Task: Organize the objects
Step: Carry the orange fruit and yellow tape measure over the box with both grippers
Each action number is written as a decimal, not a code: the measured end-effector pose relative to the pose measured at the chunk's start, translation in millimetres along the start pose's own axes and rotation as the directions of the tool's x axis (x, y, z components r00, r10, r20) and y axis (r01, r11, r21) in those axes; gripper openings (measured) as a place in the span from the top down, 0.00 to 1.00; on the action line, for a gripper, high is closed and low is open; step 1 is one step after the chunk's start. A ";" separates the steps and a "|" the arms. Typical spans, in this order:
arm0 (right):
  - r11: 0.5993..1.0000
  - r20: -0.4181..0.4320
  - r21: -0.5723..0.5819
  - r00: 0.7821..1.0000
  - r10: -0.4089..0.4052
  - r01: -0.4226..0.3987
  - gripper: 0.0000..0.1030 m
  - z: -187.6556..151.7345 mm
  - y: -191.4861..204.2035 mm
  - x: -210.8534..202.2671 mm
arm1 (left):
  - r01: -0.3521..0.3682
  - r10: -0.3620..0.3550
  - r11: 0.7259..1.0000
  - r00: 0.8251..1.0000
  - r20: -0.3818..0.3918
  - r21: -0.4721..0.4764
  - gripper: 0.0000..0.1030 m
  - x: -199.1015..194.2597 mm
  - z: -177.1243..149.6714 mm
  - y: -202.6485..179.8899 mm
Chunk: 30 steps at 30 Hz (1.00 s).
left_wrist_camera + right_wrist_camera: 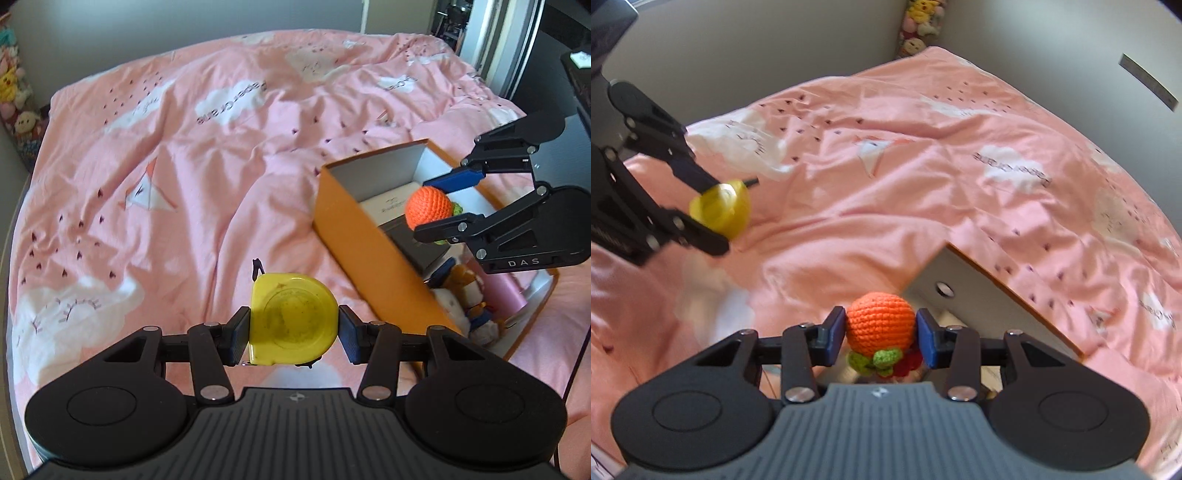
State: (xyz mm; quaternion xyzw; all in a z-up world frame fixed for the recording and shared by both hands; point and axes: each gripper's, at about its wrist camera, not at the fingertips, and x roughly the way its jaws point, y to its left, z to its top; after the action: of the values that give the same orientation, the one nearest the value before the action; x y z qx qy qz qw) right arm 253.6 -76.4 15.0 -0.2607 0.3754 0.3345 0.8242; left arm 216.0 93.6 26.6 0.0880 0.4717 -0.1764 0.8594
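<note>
Pinching a yellow tape measure (293, 318), left gripper (293, 332) sits low centre over the pink bed (184, 184). Only the left view shows inside the orange box (369, 254) at right: dark case, plush toys (467, 295), pink tube. Right gripper (881, 334) fingers (836, 332) clamp a crocheted orange ball (880, 323) w/ green leaves, above the box's white inner wall.

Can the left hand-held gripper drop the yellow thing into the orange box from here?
Probably yes. The left hand-held gripper holds the yellow tape measure beside the orange box, whose top is open. The right hand-held gripper with the crocheted orange hangs over it, though.
</note>
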 end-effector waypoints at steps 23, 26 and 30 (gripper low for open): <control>0.994 -0.251 0.106 0.968 0.009 0.019 0.58 -83.4 -93.7 61.5 | 0.105 -0.102 0.966 0.994 -0.025 0.235 0.45 71.2 79.3 -100.5; 0.992 -0.287 0.128 0.958 0.020 0.018 0.58 -86.4 -97.2 70.8 | 0.116 -0.108 0.962 0.993 -0.044 0.248 0.45 83.1 82.5 -105.9; 0.994 -0.332 0.106 0.942 0.048 -0.013 0.58 -85.6 -93.1 79.1 | 0.121 -0.104 0.956 0.992 -0.075 0.268 0.45 97.7 85.4 -111.3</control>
State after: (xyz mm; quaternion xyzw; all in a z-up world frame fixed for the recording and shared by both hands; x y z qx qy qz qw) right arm 324.3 -166.1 -80.9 -0.2651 0.5303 0.2783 0.7557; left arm 287.8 -57.6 -7.8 0.1835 0.4728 -0.2855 0.8132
